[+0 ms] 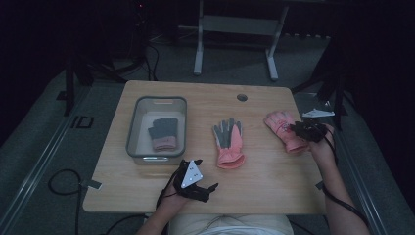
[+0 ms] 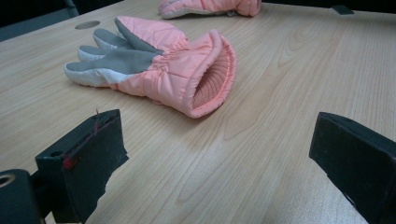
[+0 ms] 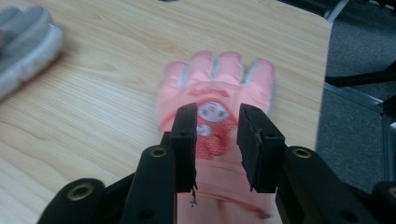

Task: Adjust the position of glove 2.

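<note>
A pink glove (image 1: 229, 142) lies palm up at the middle of the table, its grey palm showing; in the left gripper view this glove (image 2: 159, 70) has its cuff turned toward me. My left gripper (image 1: 199, 177) rests near the table's front edge, its jaws (image 2: 219, 135) wide open with bare wood between them. A second pink glove (image 1: 281, 126) lies at the right, back up, with a cartoon patch (image 3: 212, 114). My right gripper (image 1: 299, 129) hovers over that glove (image 3: 219, 74), jaws (image 3: 215, 123) parted a little, not pressing on it.
A clear bin (image 1: 134, 127) stands at the table's left and holds a grey glove with a pink cuff (image 1: 163, 133). A round cable hole (image 1: 242, 97) is in the far edge. The table's right edge (image 1: 318, 161) runs close to my right hand. Cables lie on the floor.
</note>
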